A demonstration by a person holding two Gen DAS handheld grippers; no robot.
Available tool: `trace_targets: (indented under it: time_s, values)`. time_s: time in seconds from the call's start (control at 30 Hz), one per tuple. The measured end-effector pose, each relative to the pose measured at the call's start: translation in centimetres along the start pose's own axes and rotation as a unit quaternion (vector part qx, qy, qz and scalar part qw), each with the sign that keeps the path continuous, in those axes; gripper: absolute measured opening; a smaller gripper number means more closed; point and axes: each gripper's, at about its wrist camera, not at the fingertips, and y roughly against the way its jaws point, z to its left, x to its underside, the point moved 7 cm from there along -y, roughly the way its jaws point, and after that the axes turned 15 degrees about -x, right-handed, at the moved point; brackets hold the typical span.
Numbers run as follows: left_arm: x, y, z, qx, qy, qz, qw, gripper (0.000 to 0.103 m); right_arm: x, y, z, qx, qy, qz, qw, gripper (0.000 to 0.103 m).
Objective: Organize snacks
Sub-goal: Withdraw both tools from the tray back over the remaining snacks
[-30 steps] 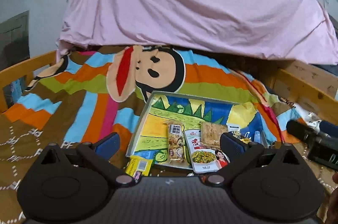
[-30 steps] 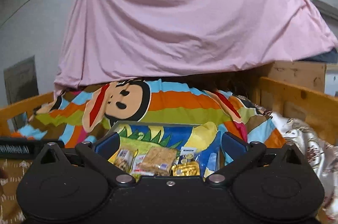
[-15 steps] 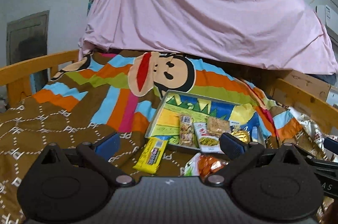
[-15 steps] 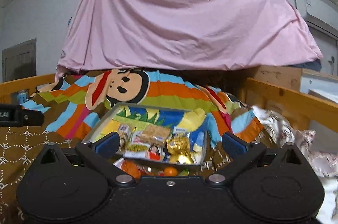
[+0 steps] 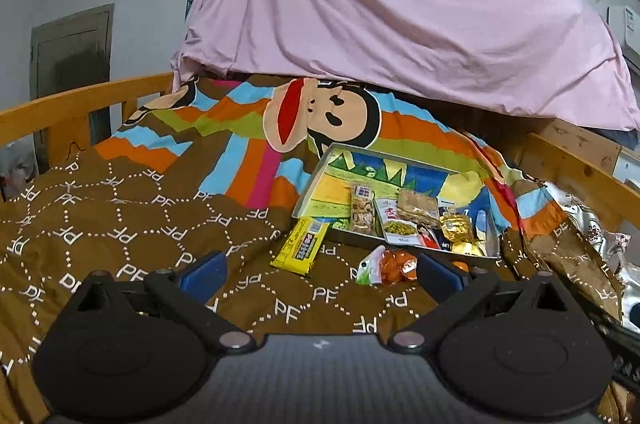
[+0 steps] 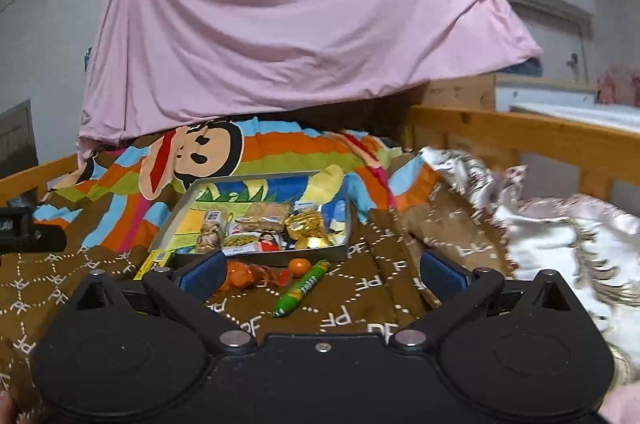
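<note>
Your left claw (image 5: 320, 270) and right claw (image 6: 322, 270) both gape wide, holding nothing. The tray (image 6: 280, 257) sits on the bed with snacks inside.

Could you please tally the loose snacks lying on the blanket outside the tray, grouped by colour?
Yellow: 1, the yellow bar
Green: 1, the green tube
Orange: 2, the orange packet and the small orange ball
Total: 4
</note>
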Motion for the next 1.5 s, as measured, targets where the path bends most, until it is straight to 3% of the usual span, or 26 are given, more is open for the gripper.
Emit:
trace_targets:
  time_s: [0.2,0.37,0.57,0.73,0.87,1.0,1.23,1.4,1.5]
  values:
    - [-0.4,1.4,0.6,-0.003,0.004,-0.014,0.9999,0.103,0.5,3.1,1.8,0.006,0.03,0.009,0.999,0.102]
    - [-1.8,2.7,0.8,0.001,0.006,-0.028,0.9996,0.103,-1.2,3.8,4.4,-0.009,0.057,0.011,0.998,0.102]
    - [-3.6,3.7,3.2,-0.026,0.007,-0.059,0.9979,0.103,-2.1,3.8,7.4,-0.029,0.092,0.02,0.995,0.102]
    - [-4.5,2.9,5.0,-0.056,0.019,-0.042,0.9974,0.103,-3.0,3.3,9.8,-0.041,0.115,0.044,0.992,0.102]
    - [-6.1,2.1,5.2,-0.061,0.016,-0.044,0.997,0.103,-3.6,2.6,11.3,-0.016,0.134,0.075,0.988,0.102]
    - [-7.1,1.2,4.6,-0.046,0.011,-0.039,0.9981,0.103,-4.1,2.4,12.8,-0.025,0.15,0.082,0.985,0.102]
    - [-7.6,-1.3,3.1,-0.035,-0.041,-0.029,0.9981,0.103,-4.0,1.7,11.5,-0.027,0.11,0.092,0.989,0.102]
    - [-7.1,-3.5,2.1,0.031,-0.025,0.017,0.999,0.103,-3.9,0.9,10.6,-0.03,0.078,0.104,0.991,0.102]
    - [-6.7,-4.7,1.3,0.042,-0.045,0.04,0.9973,0.103,-3.5,0.2,10.5,-0.033,0.076,0.114,0.99,0.102]
